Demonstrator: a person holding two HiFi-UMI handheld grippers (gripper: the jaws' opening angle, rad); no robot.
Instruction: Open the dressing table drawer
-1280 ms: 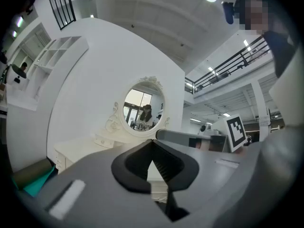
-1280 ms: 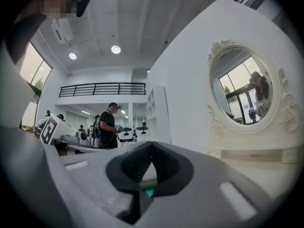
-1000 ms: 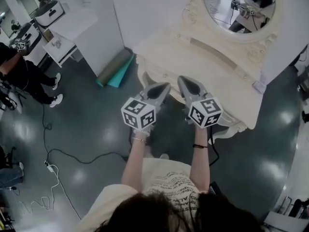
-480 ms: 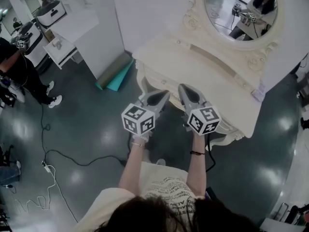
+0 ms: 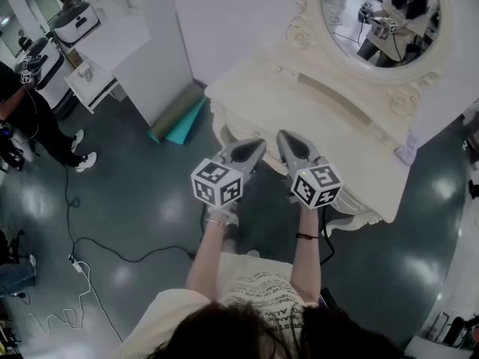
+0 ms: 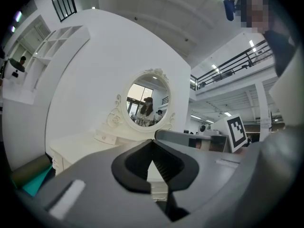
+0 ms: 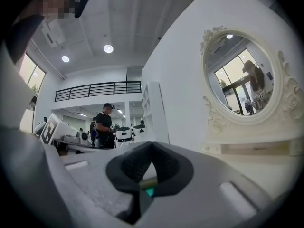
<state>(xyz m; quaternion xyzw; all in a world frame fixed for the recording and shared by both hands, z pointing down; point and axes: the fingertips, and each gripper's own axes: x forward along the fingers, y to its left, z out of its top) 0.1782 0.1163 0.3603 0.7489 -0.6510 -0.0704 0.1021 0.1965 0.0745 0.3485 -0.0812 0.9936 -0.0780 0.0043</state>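
- Dark, glossy floor (image 5: 142,200) spread around a cream dressing bench (image 5: 337,133) that stood against a white wall, with an oval mirror (image 5: 378,13) on its far side.
- Left of the bench, a rolled green mat (image 5: 178,109) lay on the floor, and a thin cable (image 5: 112,247) trailed across the near left.
- A person in black (image 5: 26,111) stood at the far left.
- The left gripper (image 5: 258,142) and right gripper (image 5: 284,134) were held level and side by side, tips at the near edge of the bench.
- Both pairs of jaws were together, with nothing between them.
- The drawer (image 5: 235,129) sat in the near front of the bench below the top, largely covered by the grippers, with no gap showing.
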